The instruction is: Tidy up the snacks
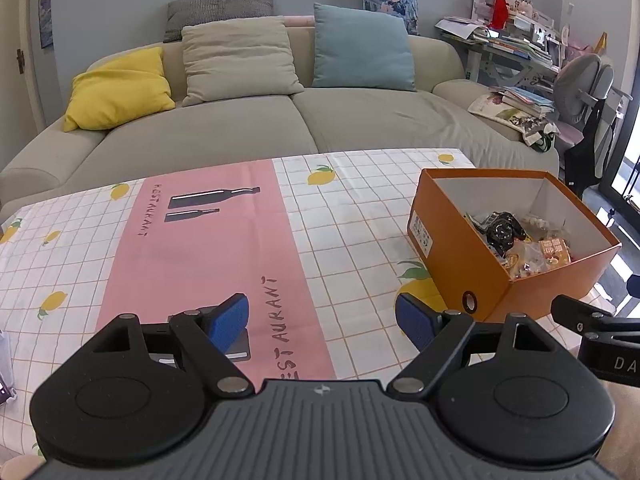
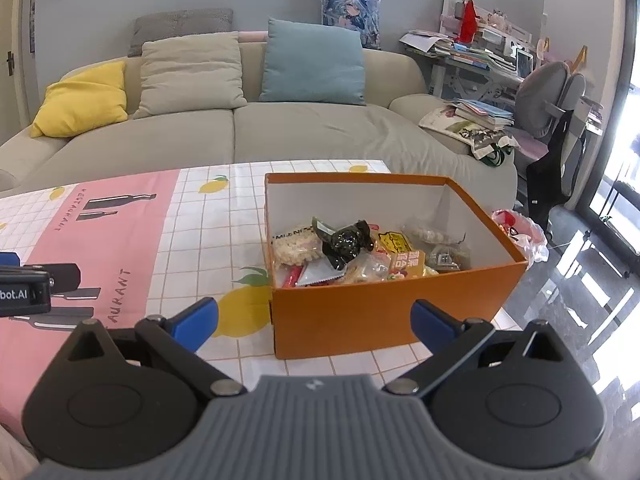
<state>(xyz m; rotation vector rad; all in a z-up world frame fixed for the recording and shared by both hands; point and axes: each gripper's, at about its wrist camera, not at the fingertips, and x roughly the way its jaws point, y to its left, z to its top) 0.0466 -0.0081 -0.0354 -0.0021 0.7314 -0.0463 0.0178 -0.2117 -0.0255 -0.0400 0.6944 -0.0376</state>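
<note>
**A:** Where do the snacks sit right now?

**B:** In an orange cardboard box (image 2: 384,308) with no lid, standing on the right part of a table covered by a lemon-print checked tablecloth (image 1: 352,216). Inside lies a loose heap: a round rice cracker pack (image 2: 294,246) at the left, a glossy dark wrapped piece (image 2: 344,242) in the middle, an orange packet with printed characters (image 2: 408,262) near the front, and pale clear bags toward the right.

**B:** A pink placemat printed "RESTAURANT" (image 1: 208,240) lies on the cloth left of the box. No snack shows on it or on the bare cloth.

**A:** And the grippers?

**B:** The left gripper (image 1: 322,322) hovers low over the placemat's near edge, jaws spread wide, nothing between them. The right gripper (image 2: 314,322) faces the box's near wall, jaws likewise wide apart and empty.

**A:** So how far along is it?

**B:** Judging by this, gathering looks finished or nearly so. A red and clear bag (image 2: 520,232) lies just beyond the box's right side; whether it counts as a snack, I cannot tell. The pile itself is unsorted, if sorting is wanted.
</note>
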